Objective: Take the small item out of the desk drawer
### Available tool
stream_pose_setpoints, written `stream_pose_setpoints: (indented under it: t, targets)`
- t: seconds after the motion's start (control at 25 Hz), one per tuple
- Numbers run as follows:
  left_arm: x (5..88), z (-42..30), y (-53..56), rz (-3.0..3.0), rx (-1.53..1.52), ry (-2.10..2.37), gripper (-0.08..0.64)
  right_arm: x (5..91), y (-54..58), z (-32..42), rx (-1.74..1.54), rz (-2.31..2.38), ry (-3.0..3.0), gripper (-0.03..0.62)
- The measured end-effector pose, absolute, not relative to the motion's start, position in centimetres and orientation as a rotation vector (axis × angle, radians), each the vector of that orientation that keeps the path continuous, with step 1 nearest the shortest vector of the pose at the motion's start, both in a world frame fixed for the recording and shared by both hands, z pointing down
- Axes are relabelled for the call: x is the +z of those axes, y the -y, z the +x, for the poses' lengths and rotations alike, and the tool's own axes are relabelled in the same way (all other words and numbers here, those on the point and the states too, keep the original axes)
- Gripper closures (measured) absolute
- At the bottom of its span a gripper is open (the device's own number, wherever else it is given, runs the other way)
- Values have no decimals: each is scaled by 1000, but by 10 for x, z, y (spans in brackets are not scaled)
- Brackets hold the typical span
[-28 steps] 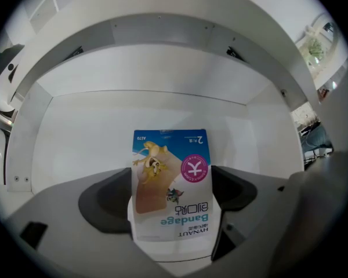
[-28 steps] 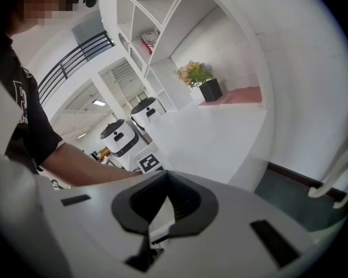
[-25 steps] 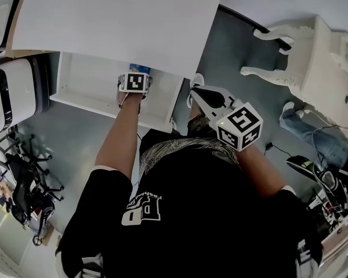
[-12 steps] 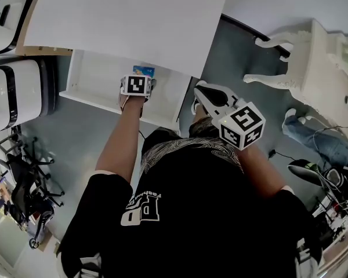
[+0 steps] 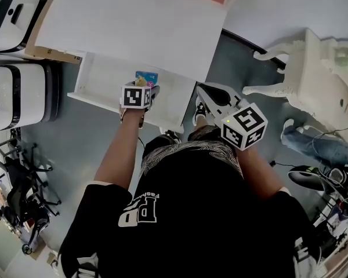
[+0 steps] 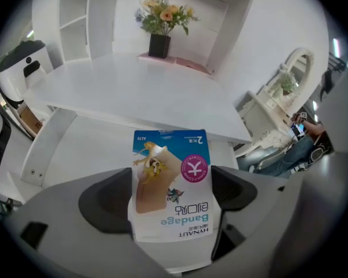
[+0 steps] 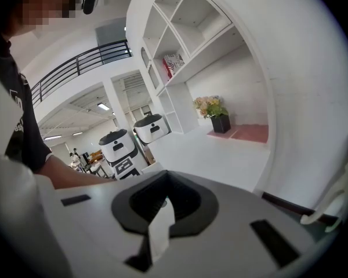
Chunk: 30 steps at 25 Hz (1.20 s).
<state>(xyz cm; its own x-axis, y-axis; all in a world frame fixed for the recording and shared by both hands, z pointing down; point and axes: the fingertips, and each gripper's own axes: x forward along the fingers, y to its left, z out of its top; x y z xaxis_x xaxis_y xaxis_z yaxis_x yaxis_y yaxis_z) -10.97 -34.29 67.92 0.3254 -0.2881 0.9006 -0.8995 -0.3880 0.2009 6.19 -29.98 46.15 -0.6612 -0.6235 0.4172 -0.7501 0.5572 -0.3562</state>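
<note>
White desk (image 5: 133, 22) fills twelve o'clock, its drawer (image 5: 98, 77) open beneath. Left gripper (image 5: 144, 88) clamps the bandage packet (image 6: 171, 184) above the drawer's three-o'clock end. Right gripper (image 5: 211, 94), jaws pressed together on nothing, hangs farther toward three o'clock.

The desk top (image 5: 133, 28) hides the far part of the drawer (image 5: 101, 83); in the head view the left gripper (image 5: 142, 88) covers the near half of the bandage packet (image 5: 147, 76).
</note>
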Motion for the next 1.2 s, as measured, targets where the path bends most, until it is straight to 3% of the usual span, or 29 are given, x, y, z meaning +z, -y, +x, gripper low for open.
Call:
stream_pose_setpoints:
  t: [1.2]
  targets:
    - [412, -112, 286, 2404, 261, 1004, 143, 365, 252, -8, 505, 1171, 2766, 584]
